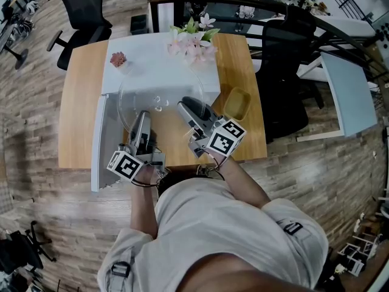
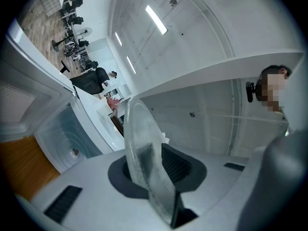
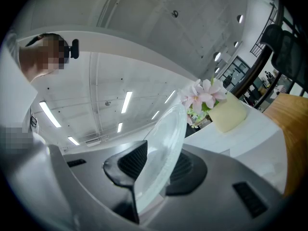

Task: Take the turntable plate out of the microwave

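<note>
Glass turntable plate (image 1: 149,96) at the front of the white microwave (image 1: 155,66); left gripper (image 1: 141,118) and right gripper (image 1: 188,107) each clamp its rim.

A wooden table (image 1: 79,102) stands on a plank floor (image 1: 24,181), with its bare top showing at the left, right and near sides. A white microwave (image 1: 152,66) sits on the middle of it toward the far edge, its door (image 1: 99,145) swung open to the left and reaching past the near edge. Just right of the microwave, a small yellow dish (image 1: 236,104) lies on the wood.
</note>
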Action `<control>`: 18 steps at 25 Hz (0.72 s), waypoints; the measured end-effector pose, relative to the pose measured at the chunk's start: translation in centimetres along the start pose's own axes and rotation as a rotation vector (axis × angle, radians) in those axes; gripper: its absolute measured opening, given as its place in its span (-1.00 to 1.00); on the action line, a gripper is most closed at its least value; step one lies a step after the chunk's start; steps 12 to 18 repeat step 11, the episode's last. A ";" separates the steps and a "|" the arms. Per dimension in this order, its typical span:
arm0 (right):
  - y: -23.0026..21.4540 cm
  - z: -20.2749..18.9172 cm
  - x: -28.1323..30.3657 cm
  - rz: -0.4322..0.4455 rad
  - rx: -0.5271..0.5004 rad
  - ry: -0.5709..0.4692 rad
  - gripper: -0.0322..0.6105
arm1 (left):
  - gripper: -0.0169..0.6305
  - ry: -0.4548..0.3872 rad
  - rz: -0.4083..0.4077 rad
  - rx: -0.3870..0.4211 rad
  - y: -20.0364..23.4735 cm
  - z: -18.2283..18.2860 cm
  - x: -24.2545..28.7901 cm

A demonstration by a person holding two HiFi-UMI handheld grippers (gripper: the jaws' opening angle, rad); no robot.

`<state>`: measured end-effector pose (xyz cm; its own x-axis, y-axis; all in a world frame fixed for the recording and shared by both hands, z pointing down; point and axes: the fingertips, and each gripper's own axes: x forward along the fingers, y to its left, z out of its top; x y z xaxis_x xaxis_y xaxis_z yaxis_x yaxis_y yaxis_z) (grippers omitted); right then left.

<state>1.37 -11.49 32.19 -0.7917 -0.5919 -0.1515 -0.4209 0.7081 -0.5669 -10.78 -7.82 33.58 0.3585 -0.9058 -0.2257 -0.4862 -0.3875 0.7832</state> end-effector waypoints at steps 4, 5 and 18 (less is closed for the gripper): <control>0.0 0.1 0.2 0.000 0.000 -0.003 -0.53 | -0.68 0.002 -0.003 0.000 0.0 0.2 0.1; 0.1 0.0 0.2 0.000 0.000 -0.003 -0.53 | -0.68 0.002 -0.004 0.000 0.0 0.2 0.1; 0.2 0.0 0.4 -0.002 0.001 -0.006 -0.53 | -0.68 0.007 -0.005 0.001 0.2 0.4 0.1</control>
